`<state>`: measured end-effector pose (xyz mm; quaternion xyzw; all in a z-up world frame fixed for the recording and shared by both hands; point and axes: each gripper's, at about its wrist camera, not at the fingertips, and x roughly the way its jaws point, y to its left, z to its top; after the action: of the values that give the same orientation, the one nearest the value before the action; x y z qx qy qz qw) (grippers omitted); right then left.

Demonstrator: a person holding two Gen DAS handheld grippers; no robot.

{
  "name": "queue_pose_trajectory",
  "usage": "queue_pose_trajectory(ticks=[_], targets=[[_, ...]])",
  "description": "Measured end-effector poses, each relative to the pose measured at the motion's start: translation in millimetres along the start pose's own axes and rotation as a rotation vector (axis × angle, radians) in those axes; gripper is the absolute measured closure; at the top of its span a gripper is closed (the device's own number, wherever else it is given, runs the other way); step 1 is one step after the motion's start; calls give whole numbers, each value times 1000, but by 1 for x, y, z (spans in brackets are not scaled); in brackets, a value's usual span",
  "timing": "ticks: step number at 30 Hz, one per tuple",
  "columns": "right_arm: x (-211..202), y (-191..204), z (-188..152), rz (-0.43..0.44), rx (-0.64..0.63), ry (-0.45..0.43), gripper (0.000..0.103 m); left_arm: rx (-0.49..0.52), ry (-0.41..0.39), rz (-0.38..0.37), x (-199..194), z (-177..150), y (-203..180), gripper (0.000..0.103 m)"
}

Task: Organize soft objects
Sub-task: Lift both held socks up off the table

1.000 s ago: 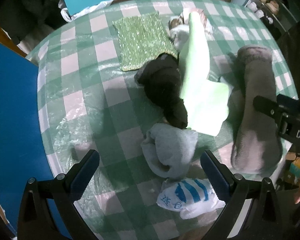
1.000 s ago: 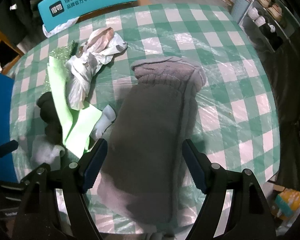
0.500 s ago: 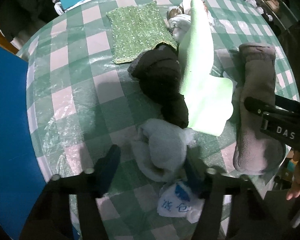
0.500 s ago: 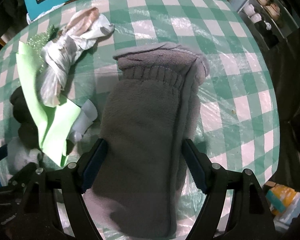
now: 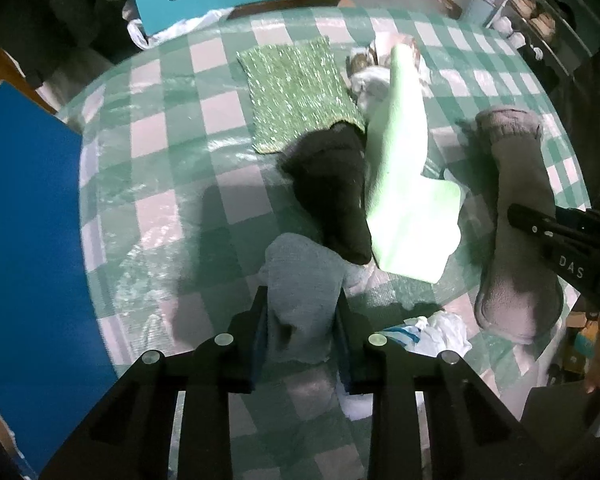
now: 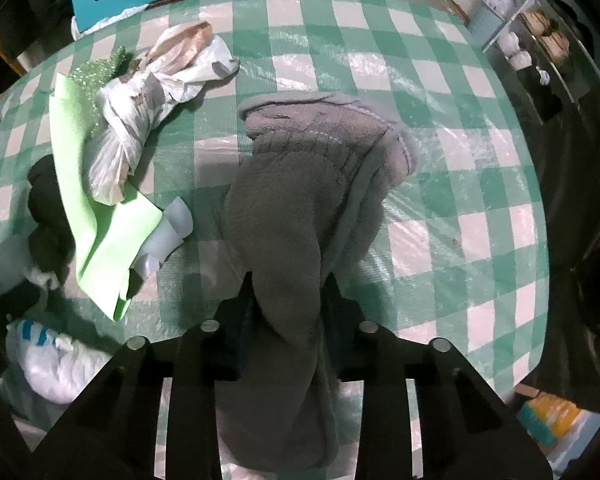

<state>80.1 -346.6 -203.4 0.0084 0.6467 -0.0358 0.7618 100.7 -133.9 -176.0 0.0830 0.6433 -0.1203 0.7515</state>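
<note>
Two claws, both just closing on soft things over checked desk [image 5: 172,184]. Left claw [image 5: 300,332]: clamped on light grey sock [image 5: 300,280], beside black sock [image 5: 332,184]. Right claw [image 6: 286,320]: pinching fuzzy dark grey sock [image 6: 300,184], stretched along desk near green cloth [image 6: 100,216].

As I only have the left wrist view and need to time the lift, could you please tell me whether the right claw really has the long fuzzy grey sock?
Observer: Yes. In the right wrist view the right claw has just been closing, and its jaws pinch the long fuzzy grey sock, bunching the fabric between them.
Operator: Thank you. Is anything tucked beside the pale green sheet on that side?
Observer: A small pale translucent scrap lies against a corner of the pale green sheet, apart from the sock.
</note>
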Motion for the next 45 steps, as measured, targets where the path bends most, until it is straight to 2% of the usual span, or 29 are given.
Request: queue_pose_trajectory(ticks=[12,30,45], targets=[[-49,16,-4,13,-41,-82,78,48,-80,43,-39,-20,-5,74],[-112,40,-13,51,-155,-215,78,83,-193,121,-87,-33,-1,74],[-152,60,-21,86,-226,-296,78,80,-250,146,-119,-43,8,74]])
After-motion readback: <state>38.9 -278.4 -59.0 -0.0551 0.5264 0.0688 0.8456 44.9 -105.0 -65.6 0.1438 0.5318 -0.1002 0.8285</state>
